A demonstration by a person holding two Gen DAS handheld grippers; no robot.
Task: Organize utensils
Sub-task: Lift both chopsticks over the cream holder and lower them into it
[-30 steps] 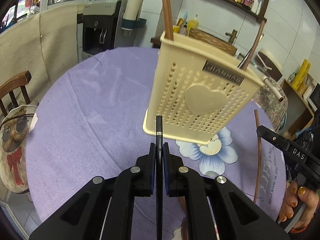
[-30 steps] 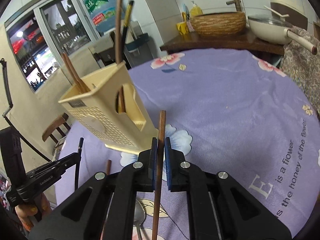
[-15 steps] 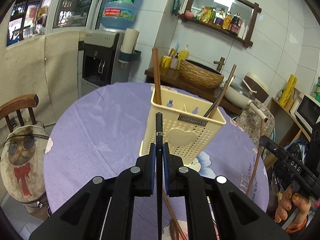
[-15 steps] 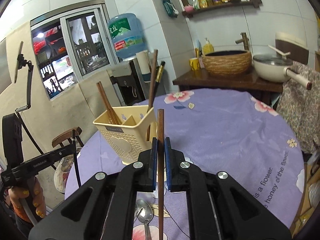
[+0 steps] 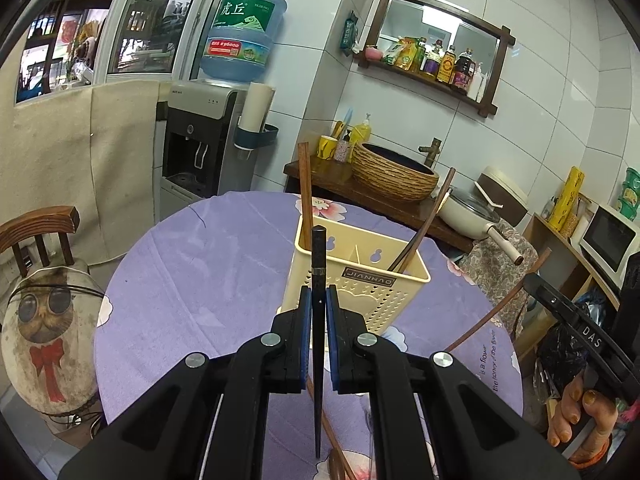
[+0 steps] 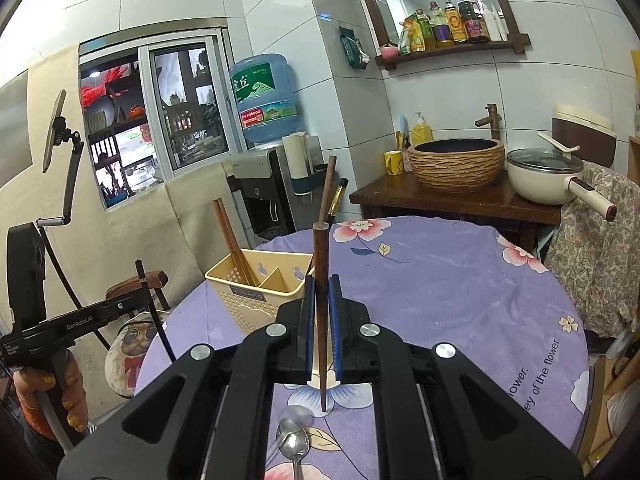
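A cream utensil holder stands on the round table with the purple flowered cloth. Brown chopsticks lean in its left compartment, and a brown one leans in the right one beside a black, gold-banded one. My left gripper is shut on a black chopstick, raised in front of the holder. My right gripper is shut on a brown chopstick, held upright to the holder's right. Each gripper also shows in the other's view: the right gripper, the left gripper.
Two spoons and a loose brown chopstick lie on the cloth near me. A wooden chair with a cat cushion stands at the left. Behind the table are a water dispenser and a dark side table with a woven basin and a pot.
Both grippers have risen and tilted up with their chopsticks still held. The holder now appears lower, smaller and farther away in both views.
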